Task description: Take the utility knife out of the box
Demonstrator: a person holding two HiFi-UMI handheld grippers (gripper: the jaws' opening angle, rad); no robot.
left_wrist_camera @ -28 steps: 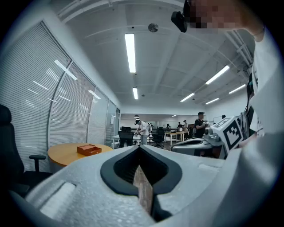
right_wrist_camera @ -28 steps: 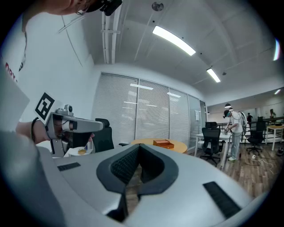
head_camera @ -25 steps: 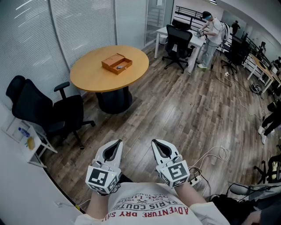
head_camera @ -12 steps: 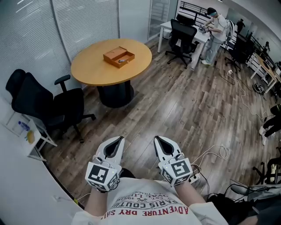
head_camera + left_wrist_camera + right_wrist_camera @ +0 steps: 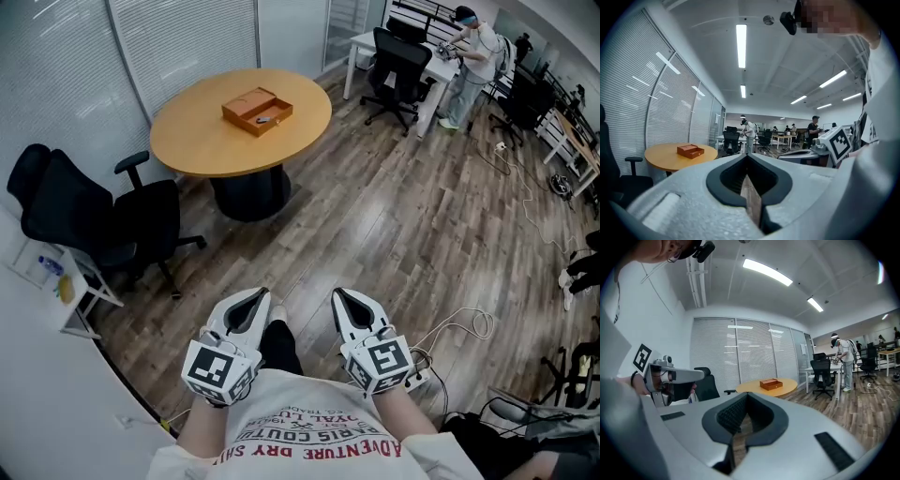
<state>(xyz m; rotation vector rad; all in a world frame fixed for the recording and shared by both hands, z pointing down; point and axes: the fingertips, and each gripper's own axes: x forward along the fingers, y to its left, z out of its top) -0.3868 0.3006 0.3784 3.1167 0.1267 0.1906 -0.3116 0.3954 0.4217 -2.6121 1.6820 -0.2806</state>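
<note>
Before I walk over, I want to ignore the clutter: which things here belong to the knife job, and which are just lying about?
Job: open orange box on round wooden table; left tongs, right tongs, both shut, empty.
Lying about: black office chair; white floor cable; white side shelf.

One round table (image 5: 187, 150), one wooden box (image 5: 256, 110). Three black chairs: rear chair (image 5: 28, 180) and front chair (image 5: 103, 230) by the blinds, desk chair (image 5: 398, 56) opposite. One standing person (image 5: 473, 47), perhaps more beyond, too small to count. Two grippers: left gripper (image 5: 258, 296), right gripper (image 5: 339, 294).
</note>
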